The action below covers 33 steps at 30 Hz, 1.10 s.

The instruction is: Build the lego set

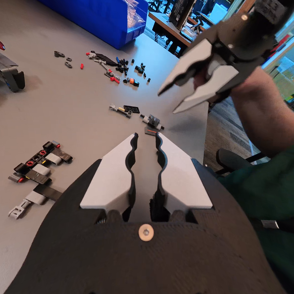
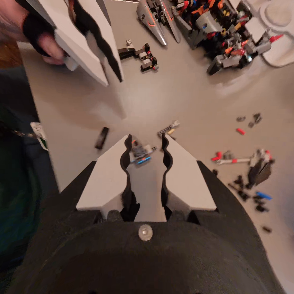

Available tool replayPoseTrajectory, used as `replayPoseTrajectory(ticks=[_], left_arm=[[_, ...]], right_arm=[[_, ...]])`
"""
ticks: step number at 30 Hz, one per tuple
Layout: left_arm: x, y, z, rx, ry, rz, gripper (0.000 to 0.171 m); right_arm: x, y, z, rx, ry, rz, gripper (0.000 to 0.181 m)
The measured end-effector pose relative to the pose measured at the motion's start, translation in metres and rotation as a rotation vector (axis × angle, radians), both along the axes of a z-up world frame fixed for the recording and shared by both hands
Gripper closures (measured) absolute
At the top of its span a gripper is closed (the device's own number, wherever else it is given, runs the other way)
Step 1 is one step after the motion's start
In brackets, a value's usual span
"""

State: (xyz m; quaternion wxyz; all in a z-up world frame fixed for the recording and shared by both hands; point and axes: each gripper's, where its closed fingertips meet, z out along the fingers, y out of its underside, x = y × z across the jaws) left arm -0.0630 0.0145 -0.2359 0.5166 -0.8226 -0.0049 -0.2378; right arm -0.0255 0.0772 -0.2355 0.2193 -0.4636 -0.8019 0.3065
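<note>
Blue bin (image 1: 101,20) left view, large model (image 2: 222,31) right.

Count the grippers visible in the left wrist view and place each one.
2. The left gripper fills the lower foreground, jaws open over the table. The right gripper hangs at upper right, also open, near the table's edge. Neither holds anything.

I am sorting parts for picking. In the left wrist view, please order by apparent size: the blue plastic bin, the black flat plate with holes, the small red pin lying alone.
1. Blue plastic bin, by far the largest, though cut off at the frame edge.
2. Black flat plate with holes.
3. Small red pin lying alone, the smallest; it lies farther from the camera than the plate, so their true difference is unsure.
</note>
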Motion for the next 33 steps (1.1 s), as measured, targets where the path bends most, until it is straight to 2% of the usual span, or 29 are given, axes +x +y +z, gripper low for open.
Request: replayPoseTrajectory(ticks=[4,8,13,16,22,33], left_arm=[[-0.002,0.005,0.003,-0.009,0.073,0.003,0.151],[0.000,0.021,0.002,-0.029,0.207,-0.024,0.151],[-0.001,0.054,-0.017,-0.099,0.453,-0.086,0.154],[-0.004,0.069,-0.029,-0.146,0.549,-0.119,0.157],[-0.004,0.078,-0.052,-0.211,0.581,-0.175,0.164],[0.002,0.083,-0.055,-0.195,0.582,-0.209,0.165]], right_arm=[[-0.030,0.027,-0.024,0.128,-0.037,0.175,0.136],[-0.044,0.027,-0.039,0.082,-0.065,0.337,0.129],[-0.044,0.027,-0.052,0.076,-0.113,0.452,0.123],[-0.045,0.026,-0.056,0.072,-0.124,0.483,0.130],[-0.046,0.019,-0.059,0.021,-0.113,0.519,0.140],[-0.042,0.019,-0.060,0.002,-0.130,0.557,0.137]])
